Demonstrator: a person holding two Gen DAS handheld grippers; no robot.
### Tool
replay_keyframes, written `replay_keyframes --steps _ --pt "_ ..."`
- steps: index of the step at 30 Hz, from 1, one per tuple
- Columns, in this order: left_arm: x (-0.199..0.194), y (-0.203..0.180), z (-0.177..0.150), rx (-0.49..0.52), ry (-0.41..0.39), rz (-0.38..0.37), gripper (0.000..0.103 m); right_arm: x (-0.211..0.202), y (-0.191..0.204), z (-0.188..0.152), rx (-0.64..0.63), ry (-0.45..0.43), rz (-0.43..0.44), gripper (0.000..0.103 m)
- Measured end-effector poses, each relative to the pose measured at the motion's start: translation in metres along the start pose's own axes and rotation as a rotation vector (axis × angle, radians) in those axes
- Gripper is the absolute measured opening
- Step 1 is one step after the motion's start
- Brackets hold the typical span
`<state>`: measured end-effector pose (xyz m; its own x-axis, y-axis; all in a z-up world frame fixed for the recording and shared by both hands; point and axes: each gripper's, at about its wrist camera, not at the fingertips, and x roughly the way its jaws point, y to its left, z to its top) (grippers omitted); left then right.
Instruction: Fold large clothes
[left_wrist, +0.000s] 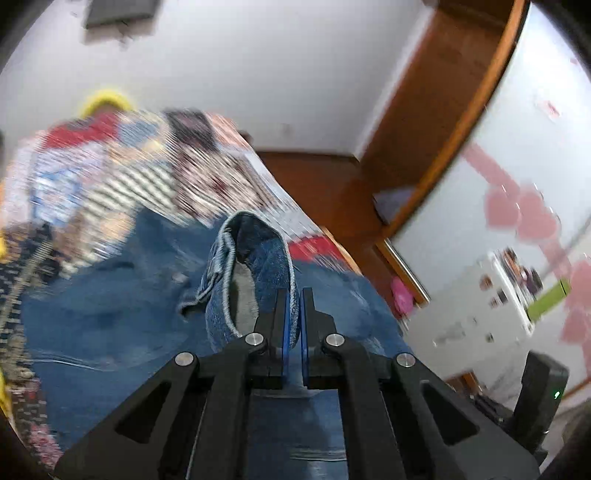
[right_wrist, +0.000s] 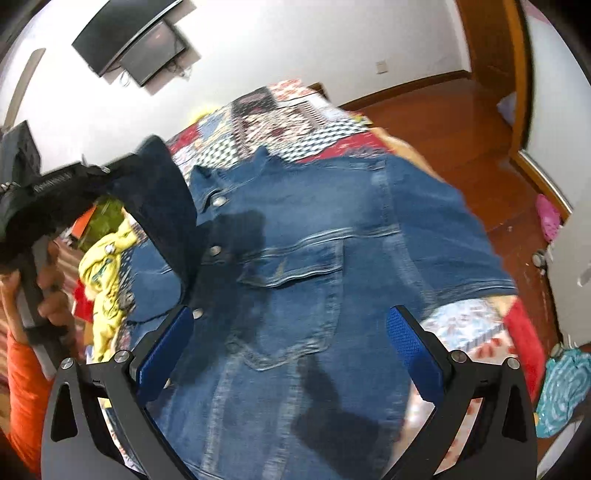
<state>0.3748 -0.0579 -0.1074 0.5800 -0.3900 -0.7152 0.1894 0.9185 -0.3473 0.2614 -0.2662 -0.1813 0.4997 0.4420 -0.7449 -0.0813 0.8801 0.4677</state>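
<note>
Jacket (right_wrist: 295, 236) lies front-up on quilt (right_wrist: 295, 110), barely started: left gripper (left_wrist: 294, 314) pinches sleeve cuff (left_wrist: 251, 266) lifted over body, right gripper (right_wrist: 288, 350) fingers spread, holding nothing; other sleeve and body folds remain.

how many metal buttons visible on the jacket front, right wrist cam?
3, in a line down the placket of the jacket: top button below the collar, middle button beside the chest pocket, bottom button near the right gripper's left finger. More may be hidden under the lifted sleeve.
</note>
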Motion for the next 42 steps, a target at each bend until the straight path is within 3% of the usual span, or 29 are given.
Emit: replay_keyframes --steps 4,6,9,11,13,15,20,25,28,31,34,36,39,42 --pt "0.037 -0.024 -0.017 0.034 0.132 -0.097 0.003 -0.004 -0.017 0.000 0.035 0.003 -0.030 0.103" --pt "0.042 -0.040 -0.029 0.124 0.181 -0.073 0.003 -0.002 -0.022 0.000 0.043 0.012 -0.038 0.103" --pt "0.032 -0.049 -0.041 0.209 0.181 -0.027 0.010 0.005 -0.029 0.003 0.065 0.038 -0.020 0.103" --pt "0.012 -0.038 -0.046 0.224 0.150 0.006 0.027 0.012 -0.027 0.008 0.059 0.051 -0.026 0.103" --pt "-0.005 -0.017 -0.049 0.221 0.098 0.084 0.070 0.019 -0.025 0.012 0.039 0.059 -0.036 0.103" --pt "-0.020 0.014 -0.053 0.213 0.044 0.181 0.077 0.031 -0.015 0.018 0.009 0.079 -0.031 0.103" --pt "-0.047 0.112 -0.079 0.125 0.086 0.416 0.077 0.057 0.015 0.028 -0.096 0.111 -0.034 0.103" --pt "-0.077 0.208 -0.121 -0.040 0.131 0.574 0.078 0.079 0.044 0.040 -0.166 0.093 -0.060 0.103" --pt "-0.081 0.250 -0.152 -0.134 0.182 0.594 0.078 0.094 0.054 0.042 -0.186 0.111 -0.048 0.103" --pt "-0.071 0.267 -0.171 -0.175 0.188 0.581 0.078 0.115 0.057 0.043 -0.218 0.137 -0.127 0.103" --pt "-0.058 0.278 -0.174 -0.222 0.165 0.521 0.078 0.143 0.054 0.041 -0.224 0.228 -0.190 0.103" --pt "-0.048 0.270 -0.175 -0.224 0.182 0.511 0.078 0.159 0.047 0.039 -0.225 0.289 -0.227 0.103" --pt "-0.040 0.263 -0.182 -0.179 0.197 0.497 0.078 0.162 0.043 0.036 -0.246 0.272 -0.257 0.103" --pt "-0.042 0.261 -0.189 -0.159 0.171 0.534 0.086 0.160 0.043 0.031 -0.276 0.258 -0.275 0.103"
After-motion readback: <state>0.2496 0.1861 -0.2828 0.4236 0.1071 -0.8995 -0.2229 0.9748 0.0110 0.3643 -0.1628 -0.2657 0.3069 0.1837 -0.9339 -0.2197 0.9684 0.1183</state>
